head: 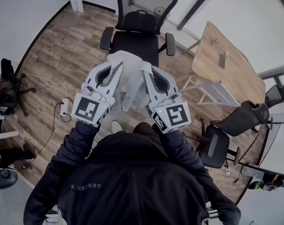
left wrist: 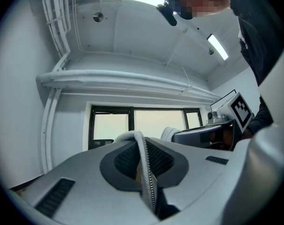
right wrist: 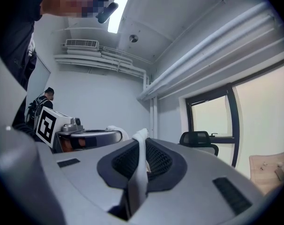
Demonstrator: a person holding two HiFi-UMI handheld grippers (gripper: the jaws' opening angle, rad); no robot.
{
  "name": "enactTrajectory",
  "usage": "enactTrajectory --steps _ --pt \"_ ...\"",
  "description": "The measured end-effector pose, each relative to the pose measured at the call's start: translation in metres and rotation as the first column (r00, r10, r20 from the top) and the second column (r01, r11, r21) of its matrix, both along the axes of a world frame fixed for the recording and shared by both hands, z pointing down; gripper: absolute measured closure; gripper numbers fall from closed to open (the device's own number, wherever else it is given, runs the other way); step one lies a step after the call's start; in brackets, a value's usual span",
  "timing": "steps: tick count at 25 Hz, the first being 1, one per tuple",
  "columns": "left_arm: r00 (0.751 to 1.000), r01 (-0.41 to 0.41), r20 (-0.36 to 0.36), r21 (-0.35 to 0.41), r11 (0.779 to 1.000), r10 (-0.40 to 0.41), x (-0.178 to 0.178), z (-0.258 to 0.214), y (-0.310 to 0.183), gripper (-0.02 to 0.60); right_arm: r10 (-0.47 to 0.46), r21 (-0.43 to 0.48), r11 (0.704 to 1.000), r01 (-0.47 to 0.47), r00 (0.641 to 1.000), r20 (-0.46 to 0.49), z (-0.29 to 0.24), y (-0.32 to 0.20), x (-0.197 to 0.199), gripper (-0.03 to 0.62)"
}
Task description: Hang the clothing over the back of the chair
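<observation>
L gripper (head: 117, 68) is clenched on a fold of the white clothing (head: 130, 81). In the left gripper view the fabric is seen pinched edge-on between the ribbed pads, w/ a small bunch standing out past the tips.

R gripper (head: 147, 69) is likewise clamped on the same garment; in the right gripper view a thin white strip is nipped between its pads, w/ a tuft poking up at the tips.

Both tools are held side by side, near each other, pointed fwd and about level; the marker cubes are carried at the rear ends, nearest the person's dark sleeves (head: 71, 153).

The garment is gathered between the two sets of tips and is draped down beneath and between them, clear of the floor.

A black office chair (head: 138, 29) is found just ahead of both tips, its seat toward the tools and its mesh backrest on the far side. Whether the clothing touches the seat can't be told from the head view.

A wooden table (head: 226, 62) lies fwd and well to the R of the R gripper. A dark chair (head: 240, 118) is seen out to the R of that tool's rear end. A power strip (head: 64, 108) w/ cable lies on the wood floor to the L of the L gripper's cube.
</observation>
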State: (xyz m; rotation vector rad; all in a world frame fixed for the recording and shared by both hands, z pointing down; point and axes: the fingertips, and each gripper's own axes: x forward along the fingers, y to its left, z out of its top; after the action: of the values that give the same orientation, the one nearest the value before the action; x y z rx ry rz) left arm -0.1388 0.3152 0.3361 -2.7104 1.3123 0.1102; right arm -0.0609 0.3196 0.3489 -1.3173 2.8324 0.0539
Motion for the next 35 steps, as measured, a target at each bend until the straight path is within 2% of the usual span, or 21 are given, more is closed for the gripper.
enactTrajectory --steps 7,13,24,35 --pt "1.000 -0.004 0.001 0.006 1.000 0.004 -0.001 -0.007 -0.027 0.549 -0.013 0.012 1.000 0.014 1.000 -0.009 -0.006 -0.029 0.004 0.557" --pt "1.000 0.020 -0.003 0.009 1.000 -0.020 0.007 -0.012 -0.072 0.551 -0.042 0.028 0.999 0.042 0.999 -0.006 -0.009 -0.073 0.014 0.557" --pt "0.999 0.039 0.009 0.036 0.999 -0.039 0.053 -0.035 -0.177 0.551 -0.060 0.063 0.996 0.059 0.998 0.014 -0.034 -0.184 0.059 0.557" --pt "0.996 0.082 0.039 0.098 0.992 -0.086 0.096 -0.066 -0.270 0.549 -0.094 0.109 0.990 0.090 0.995 0.033 -0.067 -0.278 0.107 0.557"
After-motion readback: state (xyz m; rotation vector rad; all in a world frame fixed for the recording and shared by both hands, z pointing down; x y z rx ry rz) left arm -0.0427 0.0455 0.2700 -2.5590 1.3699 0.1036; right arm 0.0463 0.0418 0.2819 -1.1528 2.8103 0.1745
